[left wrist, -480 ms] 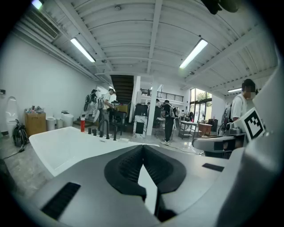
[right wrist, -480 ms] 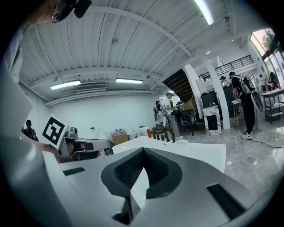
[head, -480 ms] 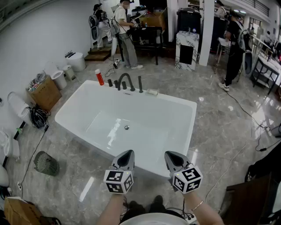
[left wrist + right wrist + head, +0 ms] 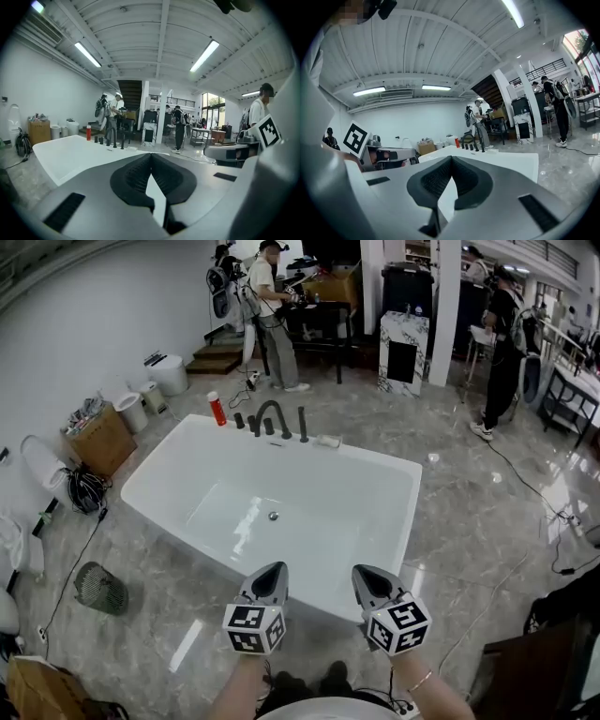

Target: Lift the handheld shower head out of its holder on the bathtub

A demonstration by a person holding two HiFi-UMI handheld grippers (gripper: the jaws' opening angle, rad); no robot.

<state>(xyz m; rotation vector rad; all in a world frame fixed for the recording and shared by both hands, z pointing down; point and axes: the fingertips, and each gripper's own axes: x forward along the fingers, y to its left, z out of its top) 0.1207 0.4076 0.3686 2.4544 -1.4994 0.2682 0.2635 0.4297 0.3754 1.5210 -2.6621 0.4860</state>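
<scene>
A white bathtub [image 4: 394, 463] fills the middle of the head view. On its far rim stand black fittings: an arched spout [image 4: 272, 414] and, right of it, the slim upright handheld shower head [image 4: 302, 425] in its holder. The shower head [image 4: 123, 143] shows small and distant in the left gripper view, and the shower head [image 4: 482, 143] is equally far in the right gripper view. My left gripper [image 4: 272, 571] and right gripper [image 4: 362, 575] hover side by side over the tub's near rim, both shut and holding nothing, well short of the fittings.
A red bottle [image 4: 217, 409] stands at the left end of the fittings and a small white dish [image 4: 327, 441] at the right. A cardboard box [image 4: 97, 439], coiled cables [image 4: 84, 491] and a wire basket [image 4: 99, 588] sit left of the tub. People [image 4: 272, 315] stand beyond.
Both grippers keep the same place and stay shut. The head view has shifted slightly, and the person at the back has moved a little.
</scene>
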